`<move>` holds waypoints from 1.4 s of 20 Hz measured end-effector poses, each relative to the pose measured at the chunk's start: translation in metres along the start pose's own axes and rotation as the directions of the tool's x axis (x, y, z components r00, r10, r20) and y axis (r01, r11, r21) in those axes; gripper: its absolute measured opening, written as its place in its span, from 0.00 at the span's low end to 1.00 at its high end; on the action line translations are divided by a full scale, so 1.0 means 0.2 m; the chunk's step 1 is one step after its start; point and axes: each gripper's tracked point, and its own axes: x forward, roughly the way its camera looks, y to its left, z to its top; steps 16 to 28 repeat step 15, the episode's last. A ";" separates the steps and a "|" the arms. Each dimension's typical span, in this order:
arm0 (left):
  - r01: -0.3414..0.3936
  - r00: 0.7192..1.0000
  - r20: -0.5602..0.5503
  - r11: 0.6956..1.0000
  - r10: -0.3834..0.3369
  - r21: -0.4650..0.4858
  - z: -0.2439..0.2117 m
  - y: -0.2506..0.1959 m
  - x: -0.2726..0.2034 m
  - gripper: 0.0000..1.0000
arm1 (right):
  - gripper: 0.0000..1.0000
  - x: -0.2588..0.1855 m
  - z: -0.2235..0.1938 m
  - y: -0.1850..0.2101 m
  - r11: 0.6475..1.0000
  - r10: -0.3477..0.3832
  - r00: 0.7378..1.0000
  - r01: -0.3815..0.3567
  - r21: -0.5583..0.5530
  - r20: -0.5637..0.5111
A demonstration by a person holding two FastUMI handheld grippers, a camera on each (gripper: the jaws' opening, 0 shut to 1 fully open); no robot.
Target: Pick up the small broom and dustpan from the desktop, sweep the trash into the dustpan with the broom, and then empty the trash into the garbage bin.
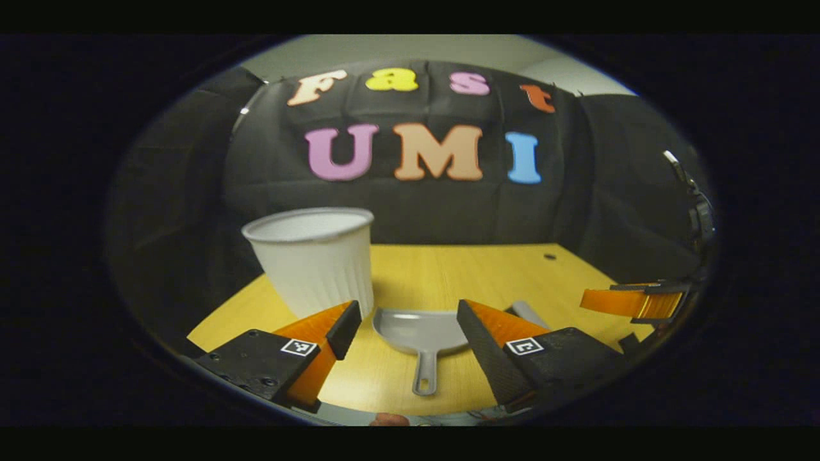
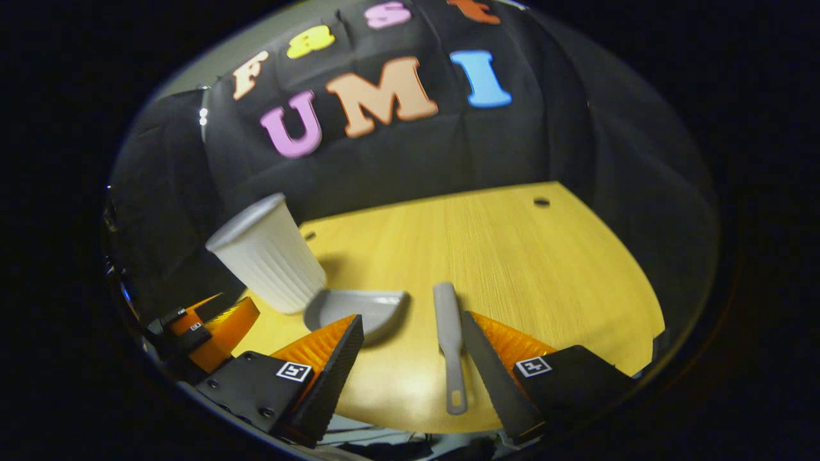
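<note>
With both grippers wide open, I centre the left gripper (image 1: 403,330) over the dustpan (image 1: 419,333) handle ahead and the right gripper (image 2: 413,342) on the broom (image 2: 448,333).

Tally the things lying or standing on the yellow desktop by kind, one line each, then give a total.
White ribbed cup: 1
Grey dustpan: 1
Grey small broom: 1
Total: 3
</note>
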 end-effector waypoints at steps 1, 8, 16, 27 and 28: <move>-0.029 0.992 0.125 0.999 0.030 -0.014 0.15 0.04 -0.03 0.92 | 0.99 -0.06 0.10 0.04 0.999 -0.006 0.994 0.010 -0.031 0.112; -0.103 0.944 0.316 0.995 0.097 0.003 0.40 0.13 -0.22 0.92 | 0.98 -0.39 0.24 0.17 0.977 -0.033 0.885 0.126 -0.171 0.464; -0.094 0.936 0.343 0.995 0.075 0.038 0.42 0.12 -0.29 0.92 | 0.98 -0.43 0.23 0.18 0.983 -0.045 0.879 0.123 -0.136 0.474; -0.094 0.936 0.343 0.995 0.075 0.038 0.42 0.12 -0.29 0.92 | 0.98 -0.43 0.23 0.18 0.983 -0.045 0.879 0.123 -0.136 0.474; -0.094 0.936 0.343 0.995 0.075 0.038 0.42 0.12 -0.29 0.92 | 0.98 -0.43 0.23 0.18 0.983 -0.045 0.879 0.123 -0.136 0.474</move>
